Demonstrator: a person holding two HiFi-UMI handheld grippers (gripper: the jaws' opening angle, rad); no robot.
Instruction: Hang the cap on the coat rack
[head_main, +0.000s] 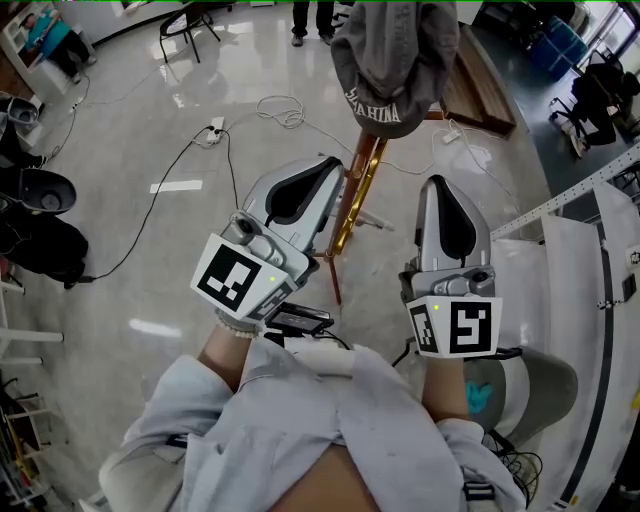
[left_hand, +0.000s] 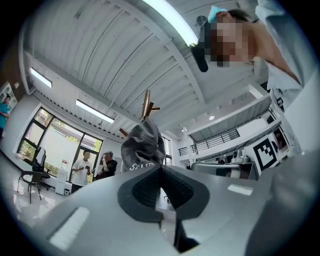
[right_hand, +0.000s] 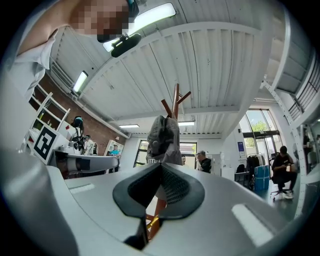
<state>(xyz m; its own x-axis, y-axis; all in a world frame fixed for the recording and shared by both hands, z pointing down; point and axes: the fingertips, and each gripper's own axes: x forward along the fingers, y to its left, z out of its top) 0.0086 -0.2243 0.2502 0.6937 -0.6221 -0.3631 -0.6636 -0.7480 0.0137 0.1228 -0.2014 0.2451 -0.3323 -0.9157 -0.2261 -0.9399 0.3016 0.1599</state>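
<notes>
A grey cap (head_main: 390, 60) with white lettering hangs on top of the wooden coat rack (head_main: 358, 190), above and beyond both grippers. My left gripper (head_main: 330, 168) is left of the pole and my right gripper (head_main: 438, 185) right of it, both below the cap. In the left gripper view the cap (left_hand: 142, 147) droops from the rack's prongs (left_hand: 146, 105) past my shut, empty left gripper (left_hand: 161, 172). The right gripper view shows the cap (right_hand: 164, 142) on the rack (right_hand: 175, 102) beyond my right gripper (right_hand: 161, 170), also shut with nothing in it.
Cables (head_main: 285, 110) and a power strip (head_main: 213, 130) lie on the glossy floor behind the rack. A chair (head_main: 190, 20) and a standing person (head_main: 312, 20) are at the far side. A white table (head_main: 570, 260) runs along the right. Two people (left_hand: 82, 167) stand by windows.
</notes>
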